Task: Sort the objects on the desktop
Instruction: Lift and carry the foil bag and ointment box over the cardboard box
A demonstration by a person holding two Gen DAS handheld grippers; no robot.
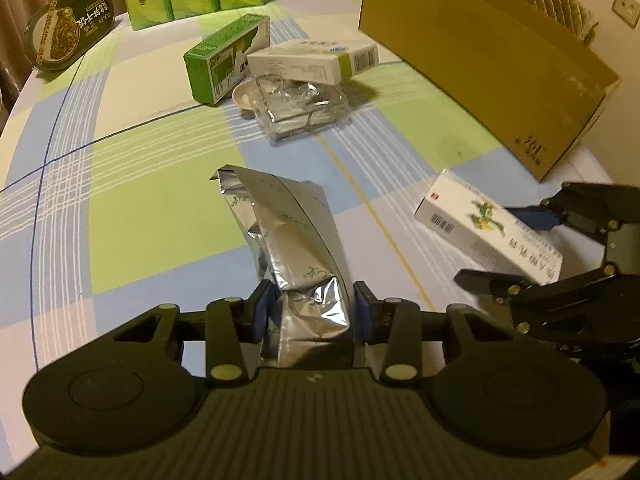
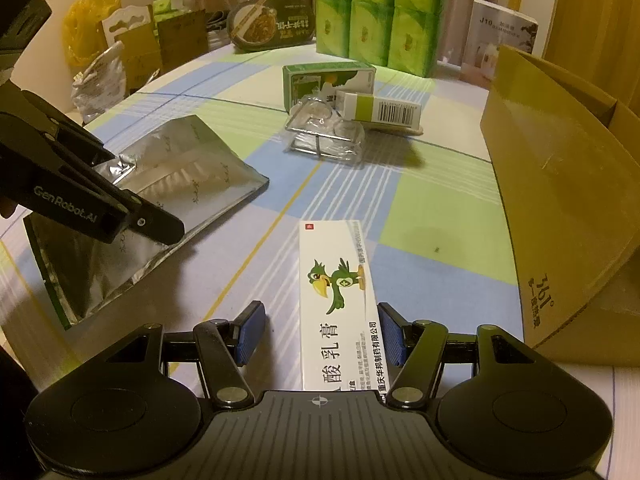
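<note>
**Foil pouch pinched, ointment box between spread fingers**

Left wrist view: the left gripper (image 1: 312, 308) sits low in the centre of the frame, its blue pads pressed against both sides of a crinkled silver foil pouch (image 1: 288, 236) that rises up toward mid-frame over the blue, green and white checked tablecloth (image 1: 160, 216). At the right edge the right gripper (image 1: 560, 248) reaches around a long white ointment box with a green bird printed on it (image 1: 488, 226). Upper centre holds a green carton (image 1: 224, 60), a white and green carton (image 1: 312, 60) and a clear plastic tray (image 1: 300, 108) — crowded together. A tall brown cardboard box (image 1: 480, 52) fills the upper right.

Right wrist view: the right gripper (image 2: 320, 332) stands wide, the ointment box (image 2: 340, 300) lying flat between its fingers, nearer the right pad; I cannot tell whether it touches. In the left half the left gripper (image 2: 132, 216) clamps the foil pouch (image 2: 160, 200). The cardboard box (image 2: 560, 184) stands along the right edge.
</note>
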